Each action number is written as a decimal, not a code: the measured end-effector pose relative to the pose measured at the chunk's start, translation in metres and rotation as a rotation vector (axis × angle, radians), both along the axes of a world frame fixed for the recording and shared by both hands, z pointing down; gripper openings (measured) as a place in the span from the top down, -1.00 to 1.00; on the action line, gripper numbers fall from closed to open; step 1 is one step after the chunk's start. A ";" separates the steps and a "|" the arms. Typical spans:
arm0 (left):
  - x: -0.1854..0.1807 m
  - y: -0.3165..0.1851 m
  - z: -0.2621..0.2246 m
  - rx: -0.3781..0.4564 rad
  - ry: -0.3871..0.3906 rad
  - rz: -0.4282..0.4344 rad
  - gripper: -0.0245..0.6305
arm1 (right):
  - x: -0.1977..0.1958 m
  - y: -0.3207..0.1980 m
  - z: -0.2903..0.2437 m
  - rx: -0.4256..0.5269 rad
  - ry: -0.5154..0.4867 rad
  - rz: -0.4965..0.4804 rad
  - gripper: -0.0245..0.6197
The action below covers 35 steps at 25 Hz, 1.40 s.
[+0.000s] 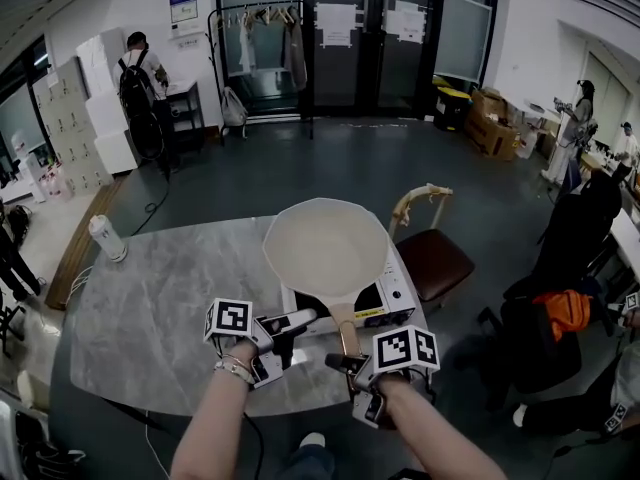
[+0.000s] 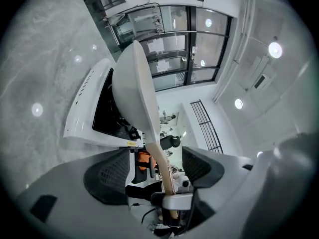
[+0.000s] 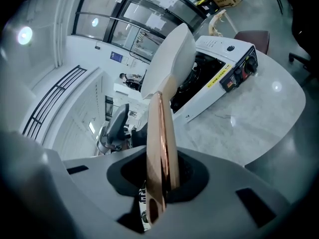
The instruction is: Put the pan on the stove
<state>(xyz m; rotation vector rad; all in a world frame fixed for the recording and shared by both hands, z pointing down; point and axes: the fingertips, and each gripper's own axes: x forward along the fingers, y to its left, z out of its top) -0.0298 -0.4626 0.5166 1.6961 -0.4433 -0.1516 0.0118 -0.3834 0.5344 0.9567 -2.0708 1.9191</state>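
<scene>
Right gripper (image 1: 350,361) clenched on handle (image 1: 346,336); pan (image 1: 325,248) held above stove (image 1: 400,290), not yet seated. Left gripper (image 1: 297,321) released, empty, beside handle. Best approach: centre pan over cooktop, level it, lower slowly with 1 firm grip.

Pan (image 1: 325,248) looked matt cream, its handle (image 3: 160,148) glossy and copper-toned; stove (image 1: 403,288) was smooth white plastic, table (image 1: 150,308) polished grey marble-look.
</scene>
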 end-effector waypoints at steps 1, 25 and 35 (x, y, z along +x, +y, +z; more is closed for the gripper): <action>-0.002 0.002 0.000 0.002 -0.006 -0.005 -0.06 | 0.000 0.000 0.001 0.001 -0.001 0.001 0.66; -0.014 0.027 0.005 0.031 -0.040 -0.066 -0.06 | 0.006 -0.009 -0.002 0.038 -0.174 0.089 0.00; -0.012 0.027 -0.020 0.107 -0.075 -0.079 -0.06 | 0.033 -0.014 -0.016 0.096 -0.149 0.097 -0.01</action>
